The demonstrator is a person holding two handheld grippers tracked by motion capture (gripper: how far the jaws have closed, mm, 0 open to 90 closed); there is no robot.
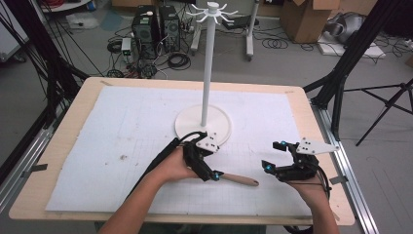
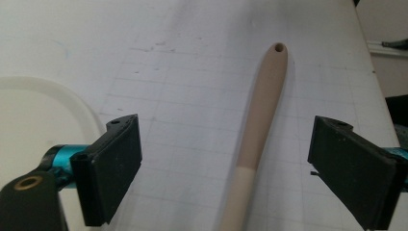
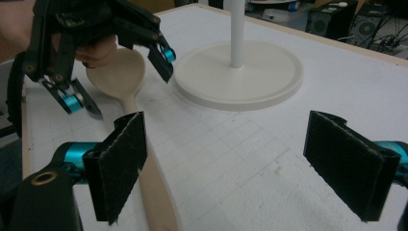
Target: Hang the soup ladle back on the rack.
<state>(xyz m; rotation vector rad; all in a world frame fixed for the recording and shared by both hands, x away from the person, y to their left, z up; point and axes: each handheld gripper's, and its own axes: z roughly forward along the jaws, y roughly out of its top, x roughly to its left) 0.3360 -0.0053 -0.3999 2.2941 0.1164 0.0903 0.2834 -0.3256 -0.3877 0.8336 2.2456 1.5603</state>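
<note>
A wooden spoon (image 1: 241, 180) lies flat on the white mat near the table's front edge, its handle pointing right. In the left gripper view the handle (image 2: 260, 125), with a hole at its end, runs between the two pads, and neither pad touches it. My left gripper (image 1: 204, 165) hovers open over the spoon where the bowl (image 3: 118, 74) meets the handle. My right gripper (image 1: 273, 156) stands open to the right of the handle's end, nothing between its pads. The right gripper view shows the left gripper (image 3: 120, 82) straddling the spoon.
A white stand with a round base (image 1: 202, 124), a tall pole (image 1: 208, 63) and a ring of hooks (image 1: 213, 12) on top rises just behind the left gripper. The white gridded mat (image 1: 122, 126) covers most of the wooden table (image 1: 63, 141).
</note>
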